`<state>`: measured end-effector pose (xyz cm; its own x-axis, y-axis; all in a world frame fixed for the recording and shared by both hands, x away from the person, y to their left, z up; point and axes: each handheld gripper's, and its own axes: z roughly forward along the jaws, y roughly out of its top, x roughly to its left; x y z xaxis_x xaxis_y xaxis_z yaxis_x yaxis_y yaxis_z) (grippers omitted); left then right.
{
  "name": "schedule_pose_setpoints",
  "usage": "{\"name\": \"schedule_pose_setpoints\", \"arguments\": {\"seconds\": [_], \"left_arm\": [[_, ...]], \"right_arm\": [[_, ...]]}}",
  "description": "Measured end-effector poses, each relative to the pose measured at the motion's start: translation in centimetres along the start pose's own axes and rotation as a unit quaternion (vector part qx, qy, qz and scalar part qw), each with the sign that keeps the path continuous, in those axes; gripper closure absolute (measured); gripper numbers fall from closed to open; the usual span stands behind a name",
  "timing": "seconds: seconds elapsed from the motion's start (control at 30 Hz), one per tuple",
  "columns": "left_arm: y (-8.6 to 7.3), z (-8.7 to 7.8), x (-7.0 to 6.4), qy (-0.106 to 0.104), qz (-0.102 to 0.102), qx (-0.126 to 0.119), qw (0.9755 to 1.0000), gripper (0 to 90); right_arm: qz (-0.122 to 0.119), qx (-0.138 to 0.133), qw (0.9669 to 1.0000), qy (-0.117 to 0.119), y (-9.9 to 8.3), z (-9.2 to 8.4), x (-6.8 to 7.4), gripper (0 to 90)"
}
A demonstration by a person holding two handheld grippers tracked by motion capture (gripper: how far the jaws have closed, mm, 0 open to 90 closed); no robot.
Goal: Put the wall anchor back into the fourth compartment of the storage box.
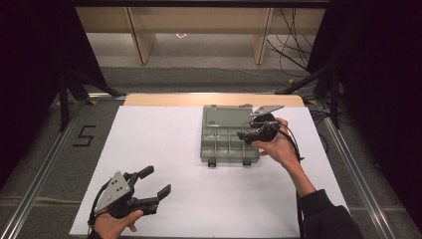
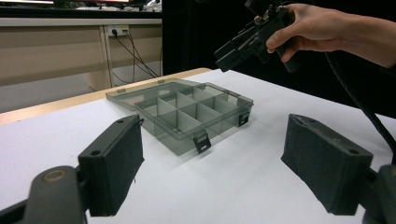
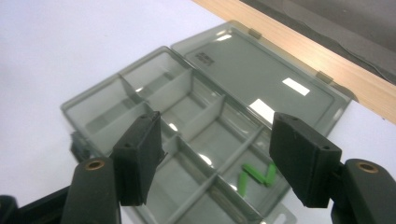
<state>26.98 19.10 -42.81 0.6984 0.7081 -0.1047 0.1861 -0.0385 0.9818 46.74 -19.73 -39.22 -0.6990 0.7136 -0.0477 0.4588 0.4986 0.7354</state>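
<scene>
A translucent grey compartment box [image 1: 221, 144] lies open on the white table, its lid [image 1: 224, 117] folded flat toward the far edge. In the right gripper view the box [image 3: 187, 102] has several divided cells, and two small green pieces [image 3: 257, 176] lie in one cell near the right jaw. My right gripper [image 1: 246, 132] hovers over the box's right side, open, with nothing between its jaws [image 3: 217, 126]. My left gripper [image 1: 158, 180] rests open near the table's front left, well apart from the box [image 2: 187, 112], and holds nothing [image 2: 212, 123].
A white sheet [image 1: 164, 149] covers the table, with a wooden strip [image 1: 214, 99] along its far edge. Metal rails [image 1: 45, 159] run along both sides. Cables [image 1: 288, 45] lie on the floor behind. The right gripper [image 2: 243, 44] hangs above the box's far corner.
</scene>
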Motion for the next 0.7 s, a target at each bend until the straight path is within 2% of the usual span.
{"name": "schedule_pose_setpoints", "arguments": {"seconds": [0.1, 0.2, 0.23, 0.33, 0.5, 0.53, 0.67, 0.7], "left_arm": [[0.0, 0.0, 0.0, 0.000, 0.001, 0.000, 1.0000, 19.5], [0.0, 0.0, 0.0, 0.000, 0.001, 0.000, 1.0000, 19.4], [0.0, 0.0, 0.0, 0.000, 0.001, 0.000, 1.0000, 19.4], [0.0, 0.0, 0.0, 0.000, 0.001, 0.000, 1.0000, 19.4], [0.0, 0.0, 0.0, 0.001, 0.001, 0.001, 1.0000, 19.5], [0.0, 0.0, 0.0, 0.001, 0.001, 0.000, 1.0000, 19.5], [0.0, 0.0, 0.0, 0.000, 0.002, 0.000, 1.0000, 19.5], [0.0, 0.0, 0.0, 0.000, 0.002, 0.000, 1.0000, 19.5]], "right_arm": [[-0.004, -0.014, 0.9999, 0.000, -0.1, -0.2, 0.7, 34.7], [0.007, -0.010, 0.9998, 0.013, -0.2, -0.6, 1.4, 33.0], [0.002, -0.016, 0.9998, 0.014, -0.3, -0.7, 1.5, 33.0], [0.007, -0.022, 0.9994, 0.025, -0.4, -1.1, 2.2, 32.6], [-0.008, -0.035, 0.9986, 0.038, -0.7, -1.5, 3.1, 32.6], [-0.002, -0.035, 0.9986, 0.040, -0.8, -1.7, 3.5, 32.5], [-0.012, -0.044, 0.9976, 0.052, -1.1, -1.9, 4.5, 32.0], [-0.008, -0.042, 0.9975, 0.056, -1.2, -2.1, 4.8, 31.6]]}}
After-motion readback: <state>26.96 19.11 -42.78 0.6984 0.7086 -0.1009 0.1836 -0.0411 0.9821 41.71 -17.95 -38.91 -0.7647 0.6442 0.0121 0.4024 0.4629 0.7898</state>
